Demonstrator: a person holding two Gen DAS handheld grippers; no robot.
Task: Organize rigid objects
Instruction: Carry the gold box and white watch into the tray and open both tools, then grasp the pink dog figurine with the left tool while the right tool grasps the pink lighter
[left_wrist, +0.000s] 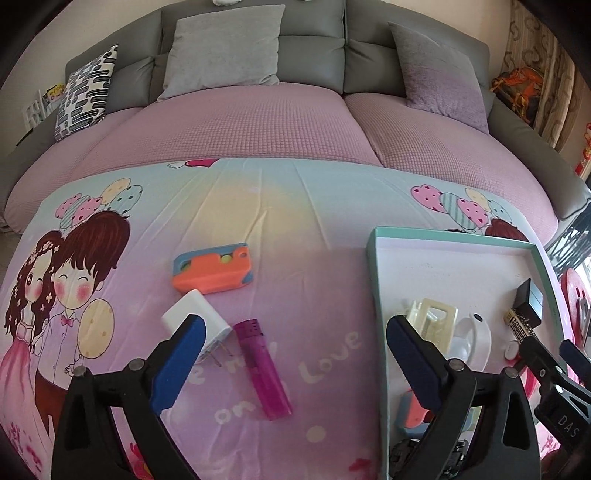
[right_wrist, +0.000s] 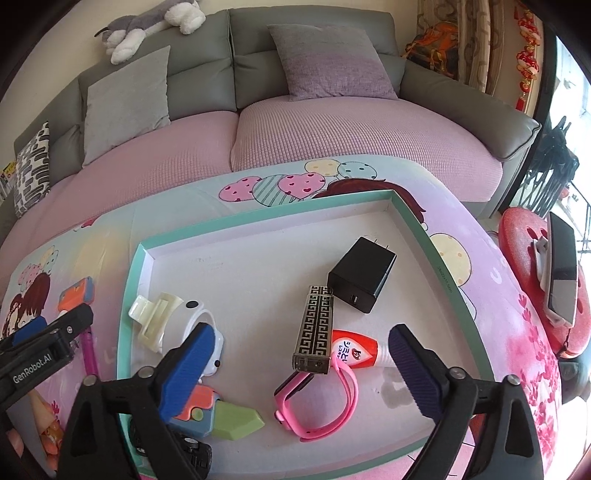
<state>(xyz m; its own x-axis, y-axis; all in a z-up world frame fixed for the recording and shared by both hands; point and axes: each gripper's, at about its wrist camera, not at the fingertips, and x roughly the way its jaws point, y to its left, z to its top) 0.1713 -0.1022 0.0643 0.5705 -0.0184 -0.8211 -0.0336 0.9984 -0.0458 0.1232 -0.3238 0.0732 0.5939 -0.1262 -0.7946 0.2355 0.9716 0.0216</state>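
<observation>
Left claw (left_wrist: 291, 354) wide open, empty — pink lighter (left_wrist: 263, 373) at its 6 o'clock; right claw (right_wrist: 301, 350) wide open, empty, over tray (right_wrist: 463, 295).

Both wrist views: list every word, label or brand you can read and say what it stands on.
"GenRobot.AI": on the left gripper, seen from the right wrist.
"DAS": on the right gripper, seen from the left wrist.
"Love": printed on the cloth; the words beside it are partly covered.
Red and white tube: its printed characters are too small to read.
Tray: tiny print on its rim, unreadable.
</observation>
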